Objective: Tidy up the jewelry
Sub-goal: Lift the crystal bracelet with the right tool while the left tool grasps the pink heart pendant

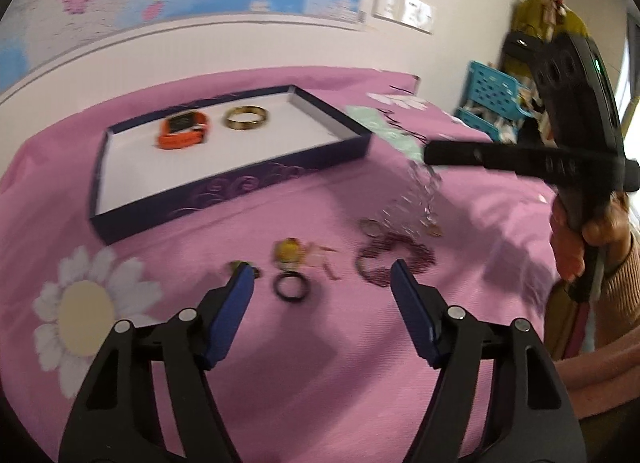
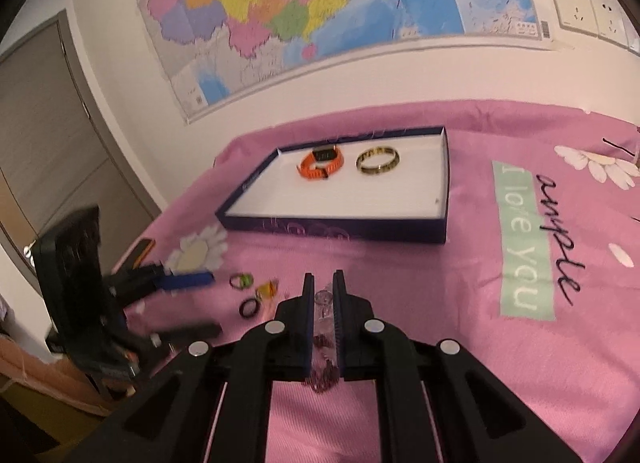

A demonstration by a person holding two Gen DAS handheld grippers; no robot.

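Note:
A dark purple tray (image 1: 256, 183) (image 2: 336, 225) with a white floor holds an orange watch (image 1: 182, 131) (image 2: 322, 163) and a gold bangle (image 1: 246, 117) (image 2: 378, 160). Loose on the pink cloth lie a black ring (image 1: 293, 287) (image 2: 250, 307), a yellow charm (image 1: 287, 251) (image 2: 267, 289), a green ring (image 2: 241, 281) and a dark red bead bracelet (image 1: 394, 259). My right gripper (image 1: 430, 155) (image 2: 323, 283) is shut on a silvery chain (image 1: 420, 195) (image 2: 323, 299) that hangs down to the cloth. My left gripper (image 1: 322, 273) is open above the loose pieces.
The pink cloth (image 1: 280, 383) has daisy prints and a green text patch (image 2: 520, 239). A blue basket (image 1: 494, 97) stands off the table's far right. A map hangs on the wall behind. A door is at the left in the right wrist view.

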